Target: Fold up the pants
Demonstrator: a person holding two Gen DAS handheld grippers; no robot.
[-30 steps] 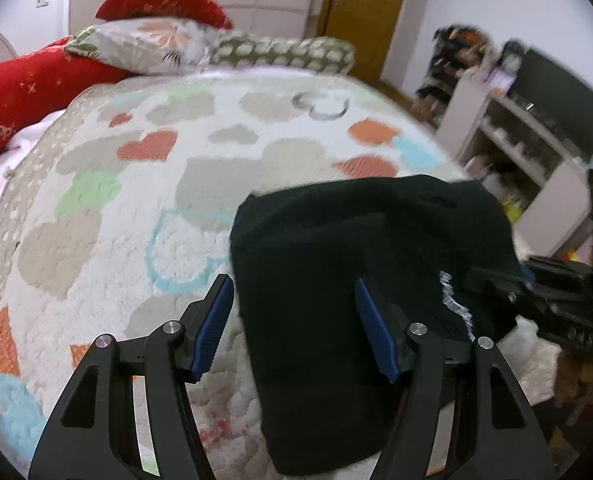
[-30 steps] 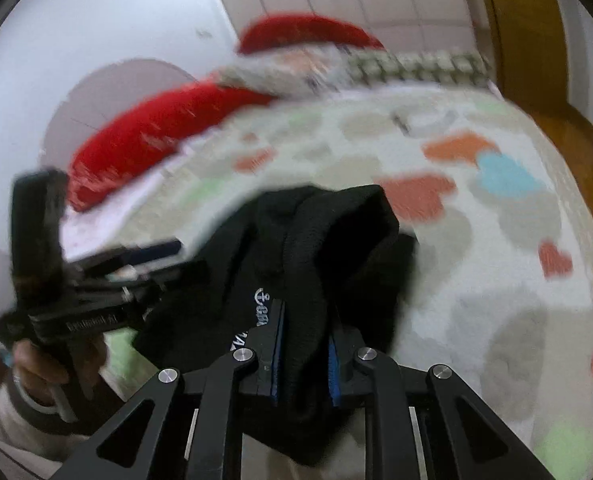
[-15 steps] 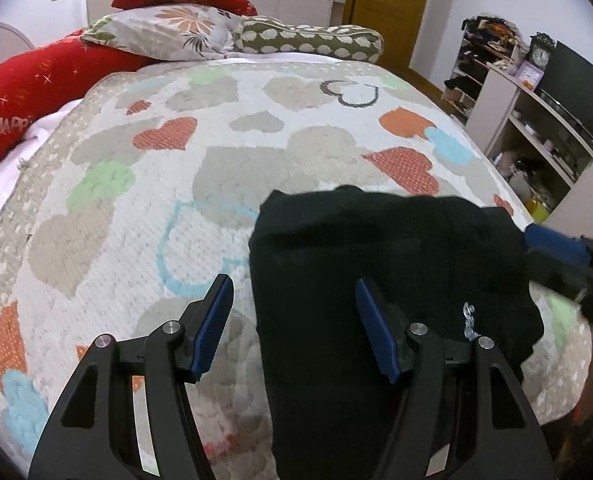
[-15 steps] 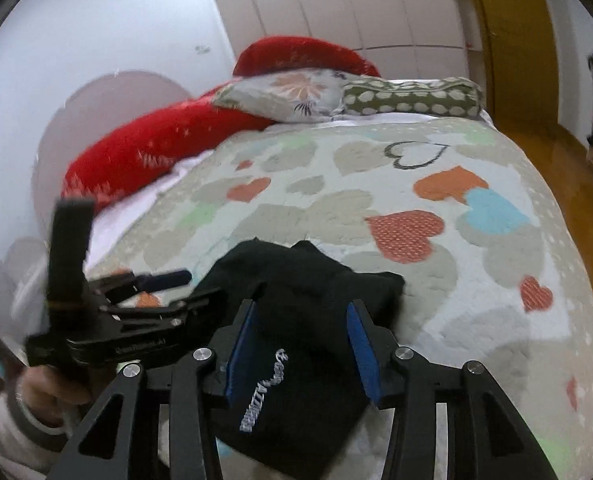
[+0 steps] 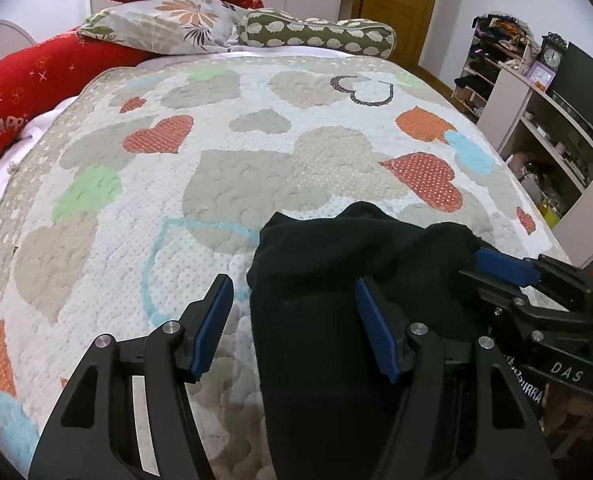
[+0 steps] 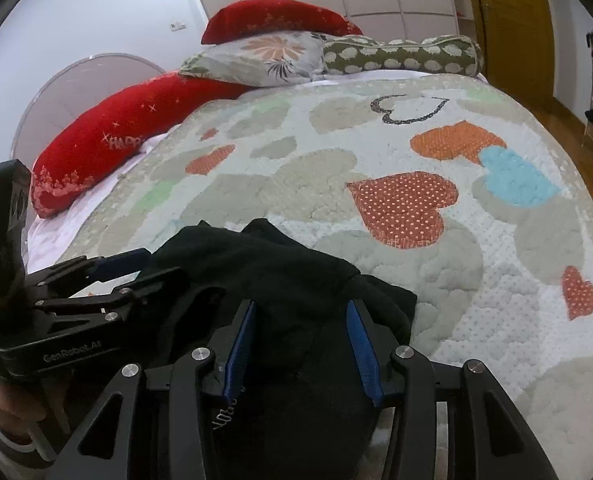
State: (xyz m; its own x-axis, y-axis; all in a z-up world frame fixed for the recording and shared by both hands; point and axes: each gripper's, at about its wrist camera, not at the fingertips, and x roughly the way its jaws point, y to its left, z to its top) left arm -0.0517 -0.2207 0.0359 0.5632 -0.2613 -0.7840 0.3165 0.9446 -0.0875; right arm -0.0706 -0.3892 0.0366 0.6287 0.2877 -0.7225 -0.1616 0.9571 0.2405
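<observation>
The black pants (image 5: 336, 280) lie folded in a bundle on the near edge of the heart-patterned quilt (image 5: 236, 152); they also show in the right wrist view (image 6: 280, 280). My left gripper (image 5: 292, 320) is open, its jaws astride the left edge of the pants. My right gripper (image 6: 300, 340) is open over the pants, holding nothing. The right gripper (image 5: 508, 276) shows at the right in the left wrist view, and the left gripper (image 6: 108, 268) at the left in the right wrist view.
Red pillows (image 5: 28, 88), a floral pillow (image 5: 168, 28) and a green bolster (image 5: 316, 36) lie at the head of the bed. Shelves and a TV (image 5: 556, 120) stand at the right. A wooden door (image 5: 396, 0) is at the back.
My right gripper let go of the pants and opened. The pants dropped flat onto the quilt. Both grippers drew back slightly.
</observation>
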